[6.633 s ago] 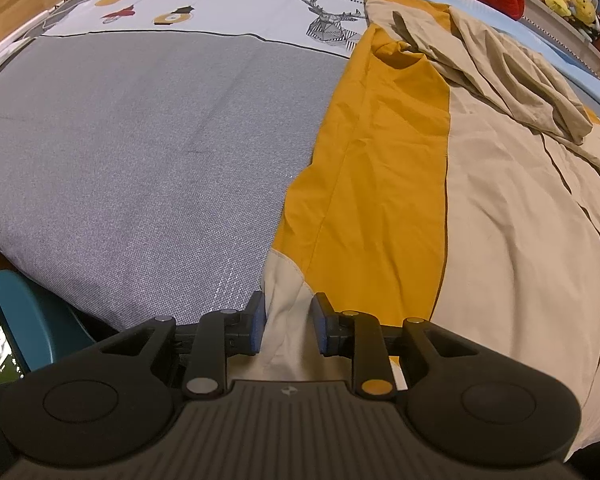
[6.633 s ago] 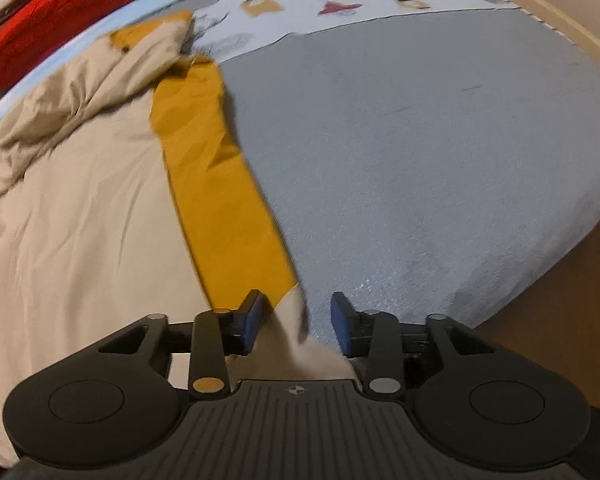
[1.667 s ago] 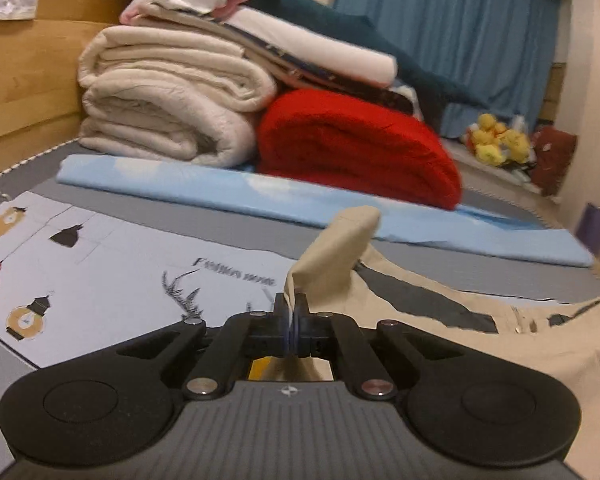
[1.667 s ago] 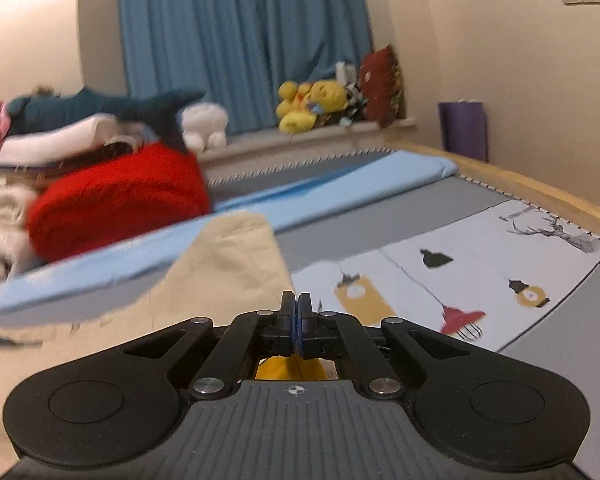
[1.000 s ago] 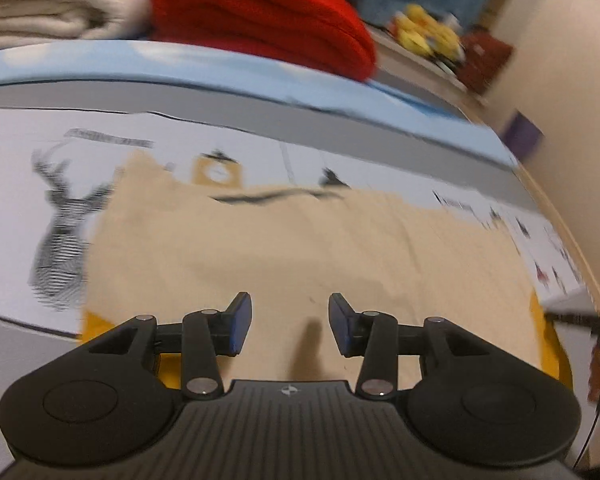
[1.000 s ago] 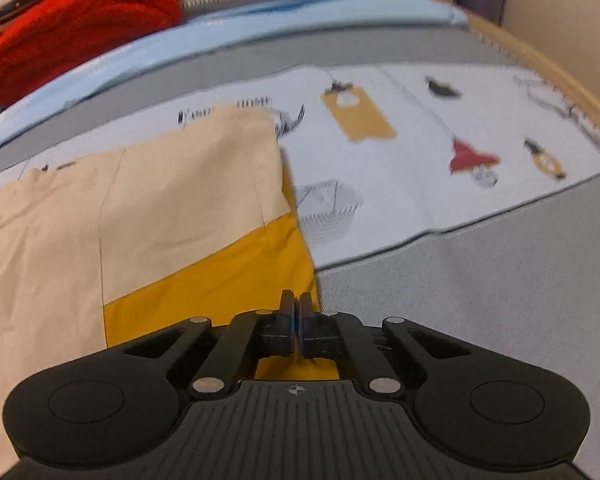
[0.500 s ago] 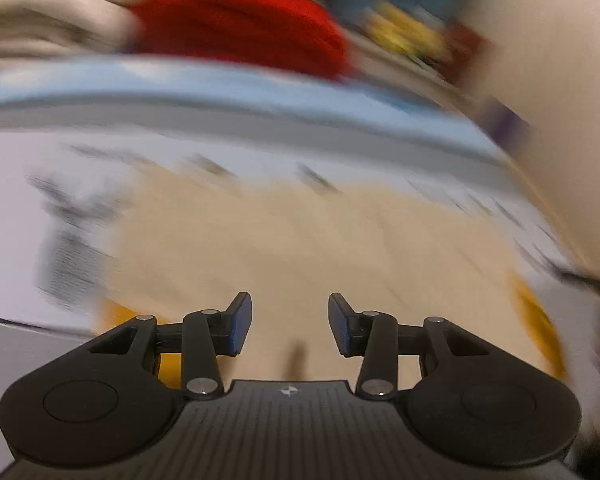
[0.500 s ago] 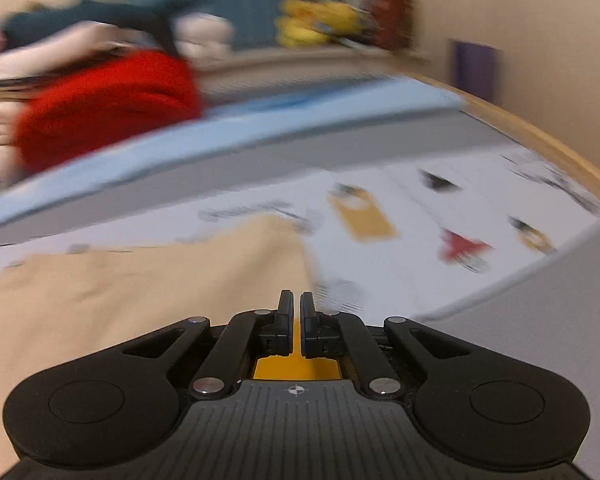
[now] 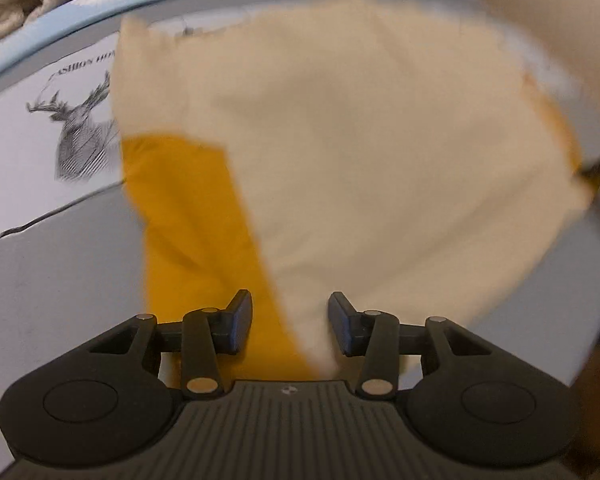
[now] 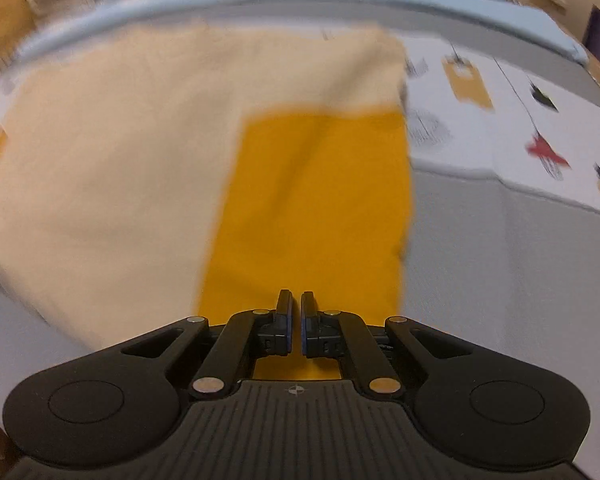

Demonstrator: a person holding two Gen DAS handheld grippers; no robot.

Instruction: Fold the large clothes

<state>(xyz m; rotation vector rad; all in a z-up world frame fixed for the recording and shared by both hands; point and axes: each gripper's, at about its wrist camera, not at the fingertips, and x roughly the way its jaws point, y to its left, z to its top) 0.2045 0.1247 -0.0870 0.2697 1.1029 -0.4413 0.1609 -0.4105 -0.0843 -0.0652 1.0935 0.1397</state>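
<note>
On bed (image 9: 52,272): garment (image 9: 360,152) lies folded once, flat | left gripper (image 9: 290,326) fingers apart, empty | right gripper (image 10: 296,326) fingers nearly together, empty | further folds likely left

Ahead and to the left of the left gripper, the white printed bedsheet (image 9: 40,120) carries black lettering above a stag's-head drawing. Only "ASHION HO" is legible; the beige-and-mustard garment (image 9: 360,140) covers the rest.
</note>
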